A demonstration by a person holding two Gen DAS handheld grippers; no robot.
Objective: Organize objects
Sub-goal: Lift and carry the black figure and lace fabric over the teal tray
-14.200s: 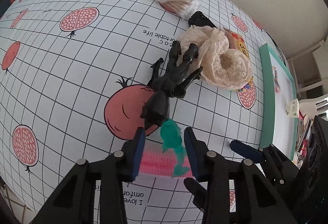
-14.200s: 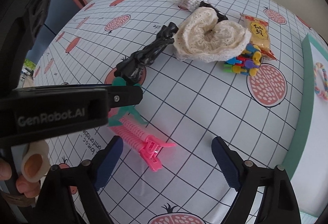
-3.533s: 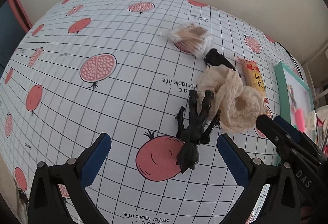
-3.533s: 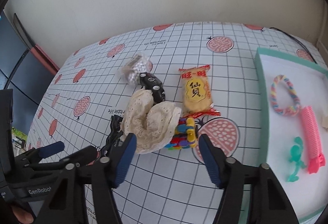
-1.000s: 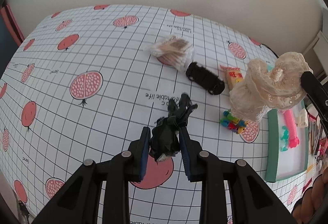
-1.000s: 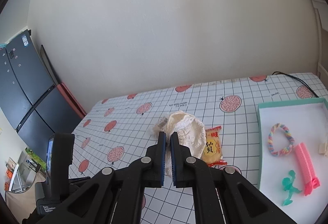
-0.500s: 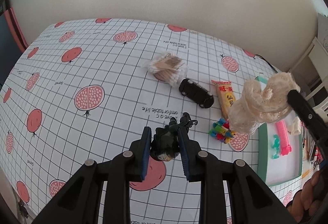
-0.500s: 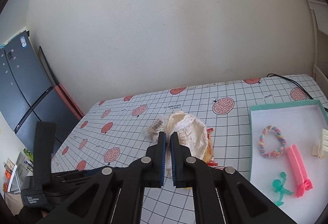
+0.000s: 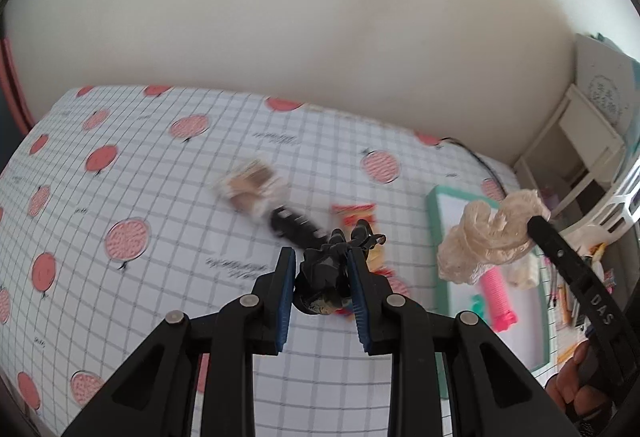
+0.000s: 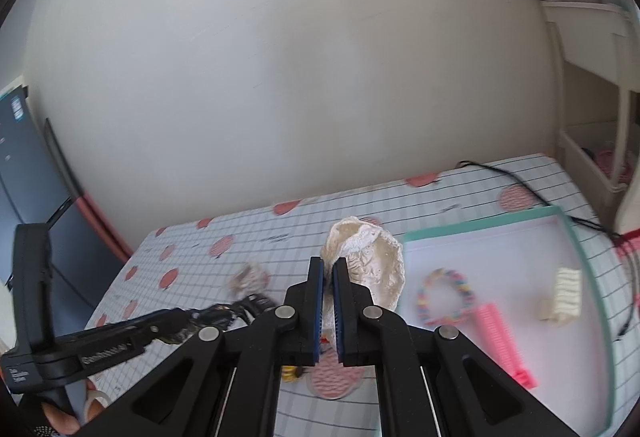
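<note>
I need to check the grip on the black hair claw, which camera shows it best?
The left wrist view: the black hair claw sits clamped between the left tool pads, close up. The right wrist view shows it only small, dark and blurred.

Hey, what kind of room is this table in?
Probably a room in a home. The table has a pomegranate-print cloth, a teal-rimmed tray holds hair accessories, and white shelving stands against a plain wall.

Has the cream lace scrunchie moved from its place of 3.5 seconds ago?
Yes. The cream lace scrunchie was lying on the tablecloth beside the snack packet; now the right tool holds it in the air, near the tray.
</note>
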